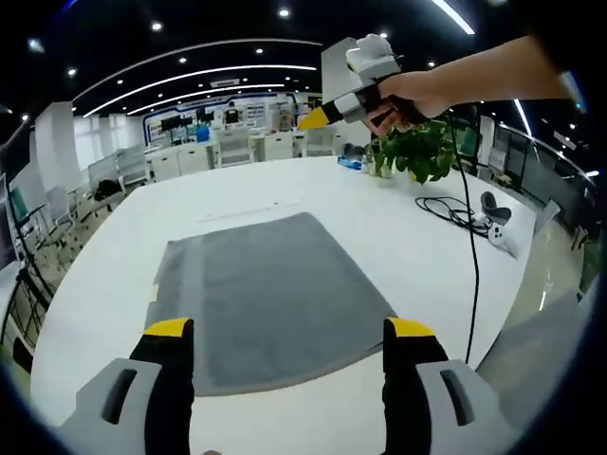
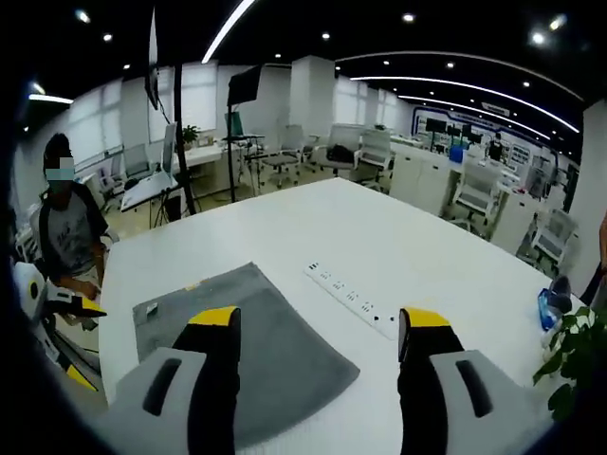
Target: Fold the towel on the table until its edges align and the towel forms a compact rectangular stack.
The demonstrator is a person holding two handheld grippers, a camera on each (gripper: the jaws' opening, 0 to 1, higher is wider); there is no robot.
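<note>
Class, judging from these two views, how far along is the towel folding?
Barely started. The grey towel lies flat on the white table, no fold visible. The left hand-held gripper and right hand-held gripper are open and hold nothing. Every fold and edge alignment remains.

Around the grey towel [image 1: 266,299] the white table [image 1: 190,204] lies bare on most sides, leaving open room to pass. Beyond the towel's far edge a white power strip [image 2: 356,299] lies on the table, near but apart. Further off stand a potted plant [image 1: 417,152] and a black cable [image 1: 455,210], well apart from the towel.
</note>
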